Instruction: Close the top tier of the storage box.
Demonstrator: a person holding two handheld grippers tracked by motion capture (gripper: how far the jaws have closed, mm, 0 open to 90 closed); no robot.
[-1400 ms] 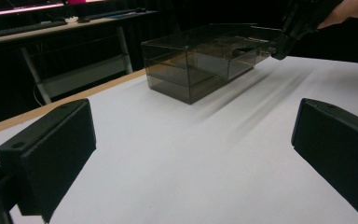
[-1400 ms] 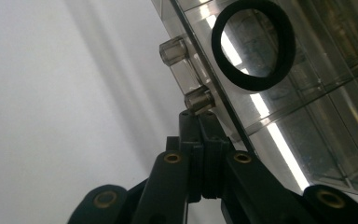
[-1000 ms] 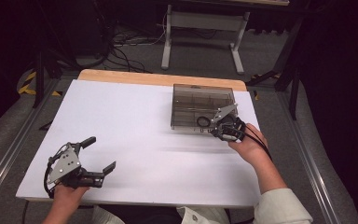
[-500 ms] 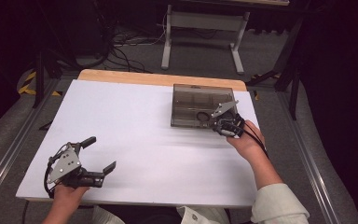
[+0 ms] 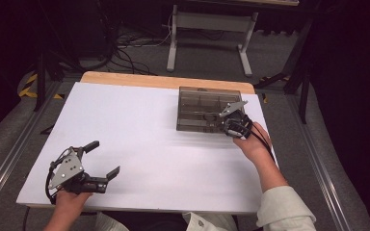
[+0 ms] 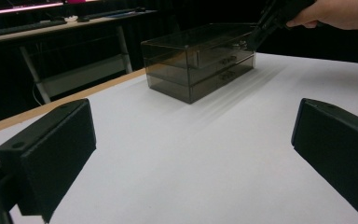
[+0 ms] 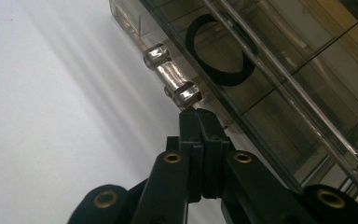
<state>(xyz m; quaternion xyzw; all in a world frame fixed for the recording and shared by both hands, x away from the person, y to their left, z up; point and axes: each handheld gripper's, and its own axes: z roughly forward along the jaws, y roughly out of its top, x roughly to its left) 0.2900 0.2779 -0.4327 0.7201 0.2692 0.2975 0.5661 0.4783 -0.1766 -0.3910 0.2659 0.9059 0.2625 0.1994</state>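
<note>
A smoky see-through drawer box [image 5: 203, 102] [image 6: 200, 60] stands at the far right of the white table [image 5: 139, 120]. My right gripper [image 5: 224, 127] is at its front face, shut with nothing between the jaws. In the right gripper view the joined jaw tips [image 7: 199, 122] touch the near end of a drawer's clear bar handle [image 7: 170, 77]. A black ring [image 7: 219, 51] lies inside that drawer. My left gripper [image 5: 103, 158] [image 6: 191, 154] rests wide open near the front left corner, empty, facing the box. It also sees the right gripper [image 6: 263, 30] at the box.
A bare wooden strip [image 5: 164, 81] runs along the table's far edge. Beyond it stand a white metal frame [image 5: 207, 24] and floor cables [image 5: 135, 43]. Metal rails [image 5: 318, 163] flank the table. White surface stretches between the two grippers.
The right gripper has edged slightly toward the box's front. The left gripper has not moved.
</note>
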